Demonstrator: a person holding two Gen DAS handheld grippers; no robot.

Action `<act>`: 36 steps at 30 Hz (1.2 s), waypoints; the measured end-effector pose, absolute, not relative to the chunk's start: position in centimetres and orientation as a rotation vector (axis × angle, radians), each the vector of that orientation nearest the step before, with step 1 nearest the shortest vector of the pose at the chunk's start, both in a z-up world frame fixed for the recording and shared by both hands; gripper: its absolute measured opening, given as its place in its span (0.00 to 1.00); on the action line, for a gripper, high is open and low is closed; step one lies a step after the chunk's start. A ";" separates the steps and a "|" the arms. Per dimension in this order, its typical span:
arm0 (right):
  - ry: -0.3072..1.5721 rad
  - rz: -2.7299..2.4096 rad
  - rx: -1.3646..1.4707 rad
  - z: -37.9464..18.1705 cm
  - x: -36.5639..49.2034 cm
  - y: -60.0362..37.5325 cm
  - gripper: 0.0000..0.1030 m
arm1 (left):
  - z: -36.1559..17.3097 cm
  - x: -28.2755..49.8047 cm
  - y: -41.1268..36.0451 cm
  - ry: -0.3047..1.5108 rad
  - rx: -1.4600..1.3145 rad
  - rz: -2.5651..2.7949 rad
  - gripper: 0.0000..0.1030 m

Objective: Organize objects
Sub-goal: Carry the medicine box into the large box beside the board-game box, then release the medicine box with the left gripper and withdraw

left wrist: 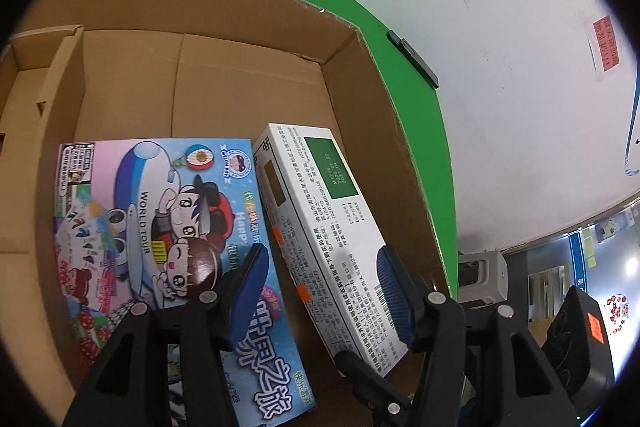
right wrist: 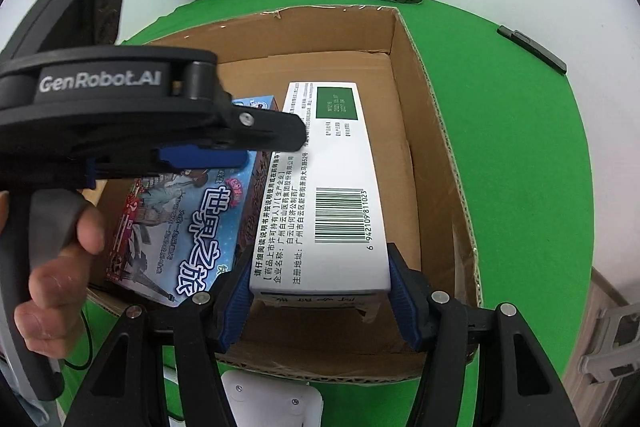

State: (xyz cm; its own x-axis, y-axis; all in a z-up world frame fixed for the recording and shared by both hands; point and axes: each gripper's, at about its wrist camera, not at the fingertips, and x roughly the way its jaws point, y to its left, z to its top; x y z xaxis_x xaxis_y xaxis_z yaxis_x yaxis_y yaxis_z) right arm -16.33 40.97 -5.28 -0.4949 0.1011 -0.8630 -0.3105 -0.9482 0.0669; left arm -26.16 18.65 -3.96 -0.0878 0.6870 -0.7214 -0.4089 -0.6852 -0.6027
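The right gripper (right wrist: 320, 297) clamped the near end of the white medicine box (right wrist: 332, 187), a pad on each side. The left gripper (left wrist: 324, 291) stood released over its far end. The box lay in the cardboard carton (right wrist: 436, 163), against the colourful game box (left wrist: 160, 219)

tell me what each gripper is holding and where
Right gripper clamps the white medicine box across its near end. Left gripper straddles the two boxes' adjoining edges; grip unclear.
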 end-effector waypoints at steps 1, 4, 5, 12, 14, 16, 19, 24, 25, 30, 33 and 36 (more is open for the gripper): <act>0.299 2.503 -1.429 -5.3 -16.4 40.8 0.57 | -3.9 -26.0 18.3 -0.315 -1.430 1.863 0.54; 0.256 2.497 -1.443 -5.4 -16.5 40.4 0.59 | -3.7 -25.5 17.7 -0.312 -1.424 1.882 0.54; 0.244 2.496 -1.452 -5.2 -16.4 40.1 0.60 | -3.7 -25.4 17.5 -0.312 -1.424 1.884 0.54; 0.242 2.582 -1.494 -4.7 -15.4 38.9 0.70 | -3.4 -24.1 16.7 -0.297 -1.408 1.896 0.54; 0.278 2.614 -1.481 -4.4 -15.1 39.2 0.75 | -3.2 -23.9 16.1 -0.293 -1.393 1.904 0.54; 0.300 2.647 -1.481 -4.1 -14.7 39.4 0.76 | -2.8 -23.6 15.7 -0.293 -1.379 1.916 0.54; 0.283 2.674 -1.481 -3.9 -14.9 39.4 0.76 | -2.2 -23.2 15.2 -0.278 -1.343 1.957 0.54; 0.224 2.636 -1.540 -4.3 -16.9 38.9 0.76 | -0.8 -22.2 14.0 -0.229 -1.272 2.055 0.54; 0.238 2.613 -1.557 -4.6 -17.5 39.1 0.76 | -0.7 -22.0 13.7 -0.219 -1.263 2.066 0.54; 0.349 2.571 -1.605 -5.7 -19.5 40.1 0.79 | -0.6 -21.5 12.4 -0.174 -1.244 2.090 0.54; 0.320 2.580 -1.600 -5.7 -20.0 39.9 0.81 | -0.7 -21.4 12.0 -0.162 -1.249 2.091 0.54; 0.320 2.599 -1.617 -5.9 -20.0 40.1 0.82 | -0.7 -21.1 11.9 -0.149 -1.245 2.093 0.54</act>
